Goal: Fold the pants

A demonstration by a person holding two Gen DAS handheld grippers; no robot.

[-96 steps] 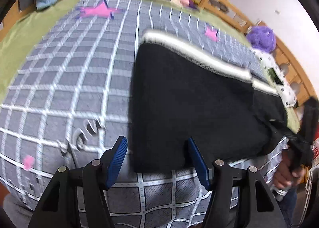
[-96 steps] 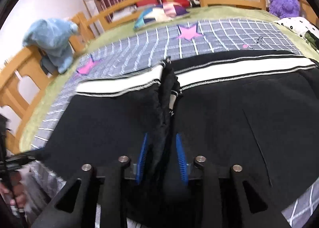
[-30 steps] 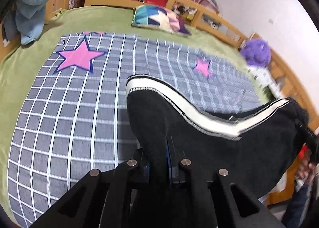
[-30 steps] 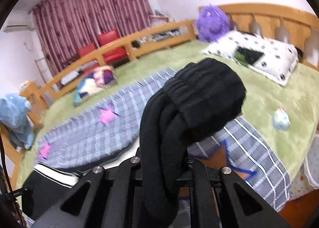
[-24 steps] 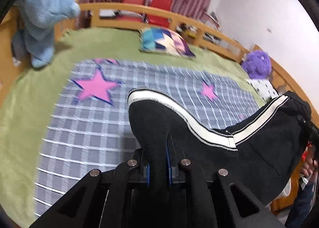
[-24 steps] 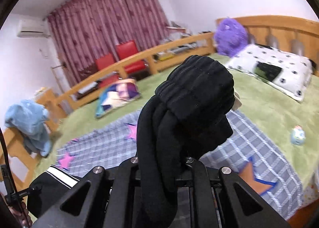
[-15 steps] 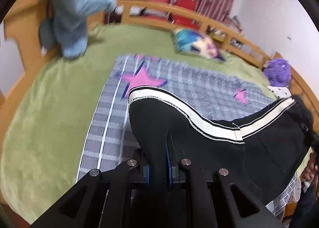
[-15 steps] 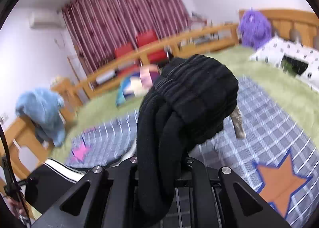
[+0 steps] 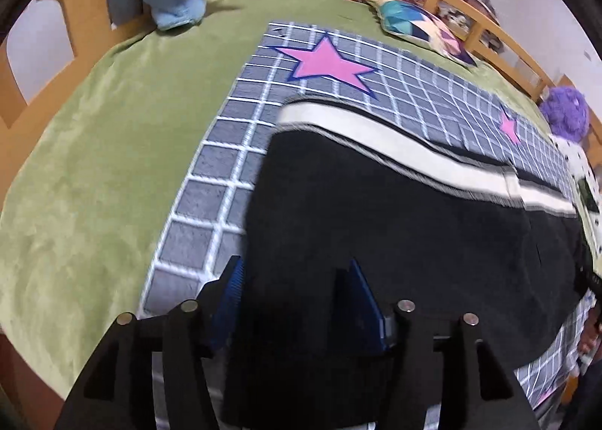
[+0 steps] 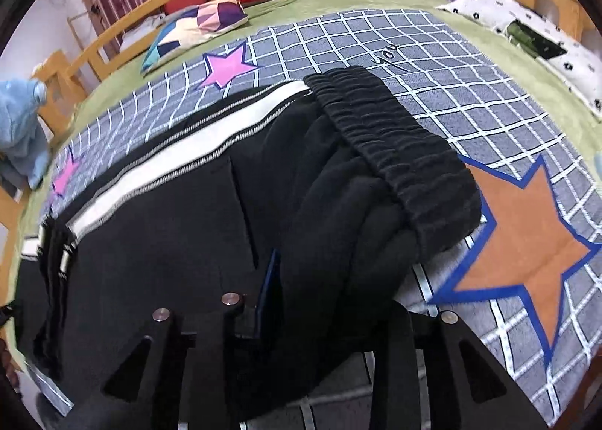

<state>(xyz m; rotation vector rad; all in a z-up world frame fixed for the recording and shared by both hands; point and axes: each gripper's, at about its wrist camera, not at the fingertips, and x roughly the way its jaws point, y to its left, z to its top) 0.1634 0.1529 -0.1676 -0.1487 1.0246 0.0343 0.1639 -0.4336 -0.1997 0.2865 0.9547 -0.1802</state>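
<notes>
The black pants (image 9: 395, 226) are laid lengthwise on the checked blanket (image 9: 233, 151), long axis running from lower left to right of frame. The left gripper (image 9: 297, 298) has just been opening, cloth released between its pads. In the right wrist view, the right gripper (image 10: 331, 302), also just opening, straddles the bunched waistband (image 10: 395, 151) at lower centre; any remaining pinch cannot be told.

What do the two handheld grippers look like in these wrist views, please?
The left gripper has black angular linkage arms with round silver pins and ribbed blue pads on its fingers. The right gripper has the same black build, with one blue pad visible.

pants (image 10: 195, 226) flat on blanket (image 10: 470, 91) | right tool (image 10: 331, 302) opening, waistband seemingly between
</notes>
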